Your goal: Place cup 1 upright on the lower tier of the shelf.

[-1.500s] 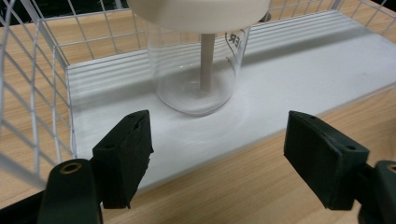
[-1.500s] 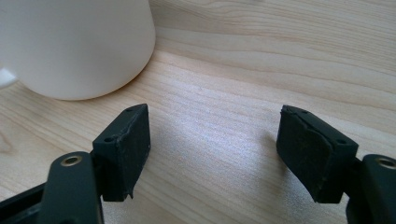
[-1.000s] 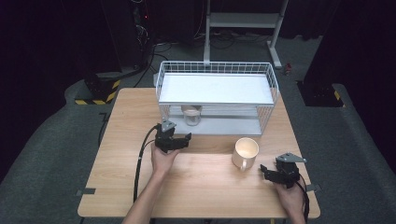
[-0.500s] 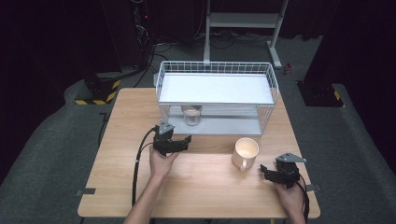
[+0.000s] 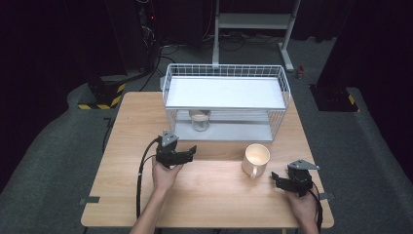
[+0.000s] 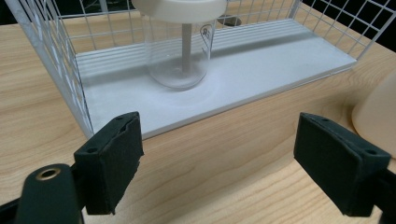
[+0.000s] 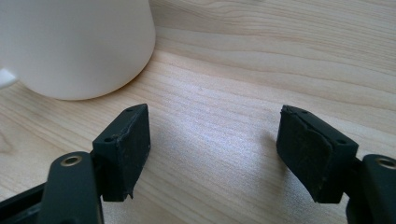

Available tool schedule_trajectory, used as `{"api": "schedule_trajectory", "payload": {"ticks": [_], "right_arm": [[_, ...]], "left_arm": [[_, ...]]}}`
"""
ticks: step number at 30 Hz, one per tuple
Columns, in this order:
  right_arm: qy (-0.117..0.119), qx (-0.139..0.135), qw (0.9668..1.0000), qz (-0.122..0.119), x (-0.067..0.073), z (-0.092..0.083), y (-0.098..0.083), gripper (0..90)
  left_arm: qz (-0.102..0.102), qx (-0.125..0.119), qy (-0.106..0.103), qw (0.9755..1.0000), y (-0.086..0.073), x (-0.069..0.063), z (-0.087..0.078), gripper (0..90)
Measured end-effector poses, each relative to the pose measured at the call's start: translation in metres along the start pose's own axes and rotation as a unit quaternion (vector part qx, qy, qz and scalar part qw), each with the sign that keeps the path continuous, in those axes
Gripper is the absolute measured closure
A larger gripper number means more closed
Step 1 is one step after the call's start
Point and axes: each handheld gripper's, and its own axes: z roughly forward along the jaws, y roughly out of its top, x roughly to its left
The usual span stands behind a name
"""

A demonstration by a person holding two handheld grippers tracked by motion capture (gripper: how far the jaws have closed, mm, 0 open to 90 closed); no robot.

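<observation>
A clear glass jar [image 5: 199, 120] with a cream lid stands on the lower shelf of a white wire rack [image 5: 226, 92]. In the left gripper view the jar [image 6: 180, 56] is ahead, inside the rack's open front. My left gripper [image 5: 191, 152] is above the table in front of the rack, pointing right. It is open [image 6: 219, 163]; its jaws have just been opening, with nothing between them. A cream mug [image 5: 256, 159] stands on the table right of centre, large and close at upper left in the right gripper view [image 7: 74, 46]. My right gripper [image 5: 275, 178] is open just right of the mug, apart from it [image 7: 215, 154].
The rack's grey lower shelf [image 6: 280, 60] lies flat on the wooden table [image 5: 214, 200], and its wire side wall [image 6: 60, 70] stands at the left. The mug's side [image 6: 378, 112] shows at the right edge of the left gripper view. Dark floor and a metal stand lie beyond the table.
My left gripper has drawn back a little from the rack, toward the person. The right gripper and the mug have not moved.
</observation>
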Motion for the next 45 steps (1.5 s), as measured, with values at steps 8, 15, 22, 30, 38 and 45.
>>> {"api": "schedule_trajectory", "payload": {"ticks": [8,15,22,30,38,45], "right_arm": [[0.000,0.000,1.0000,0.000,0.000,0.000,0.000,26.1],[0.000,0.000,1.0000,0.000,0.000,0.000,0.000,26.1],[0.000,0.000,1.0000,0.000,0.000,0.000,0.000,26.1],[0.000,0.000,1.0000,0.000,0.000,0.000,0.000,26.1],[0.000,0.000,1.0000,0.000,0.000,0.000,0.000,26.1],[0.000,0.000,1.0000,0.000,0.000,0.000,0.000,26.1]], "left_arm": [[-0.009,0.000,0.001,1.0000,-0.009,0.000,-0.009,16.7],[-0.013,-0.001,-0.001,0.9999,-0.015,0.002,-0.019,16.7],[-0.020,0.002,0.000,0.9998,-0.024,0.005,-0.024,17.1],[-0.020,0.011,0.004,0.9997,-0.035,0.005,-0.027,17.4],[-0.021,0.017,0.011,0.9996,-0.046,0.006,-0.031,17.6],[-0.020,0.023,0.018,0.9994,-0.053,0.007,-0.031,17.8]]}}
